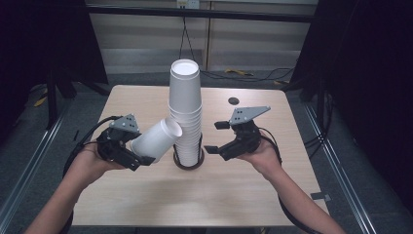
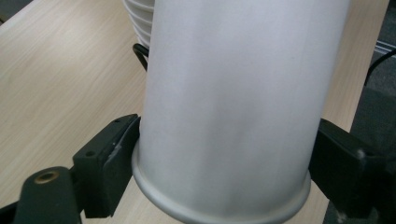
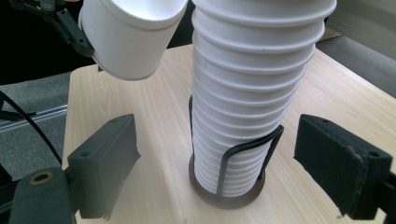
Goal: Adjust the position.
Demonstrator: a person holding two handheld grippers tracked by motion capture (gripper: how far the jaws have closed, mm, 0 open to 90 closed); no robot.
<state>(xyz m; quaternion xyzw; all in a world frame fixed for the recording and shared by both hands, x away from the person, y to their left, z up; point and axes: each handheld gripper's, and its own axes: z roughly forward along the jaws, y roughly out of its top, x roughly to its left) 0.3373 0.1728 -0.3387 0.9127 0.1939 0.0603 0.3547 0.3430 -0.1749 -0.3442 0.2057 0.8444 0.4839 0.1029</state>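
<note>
High view: a tall stack of white cups (image 1: 185, 114) stands upside down in a dark wire holder (image 1: 189, 161) at the centre of the desk (image 1: 146, 195). The left gripper (image 1: 139, 158) clamps a single white cup (image 1: 157, 140), tilted, with its base near the stack. The right gripper (image 1: 216, 137) is just right of the stack, jaws spread and empty. Left gripper view: both jaws press the cup (image 2: 233, 107) near its rim. Right gripper view: the parted jaws frame the stack (image 3: 247, 93) and holder (image 3: 229, 186); the held cup (image 3: 130, 32) hangs upper left.

Tilted white cup (image 1: 156, 138) beside stack (image 1: 186, 112)
</note>
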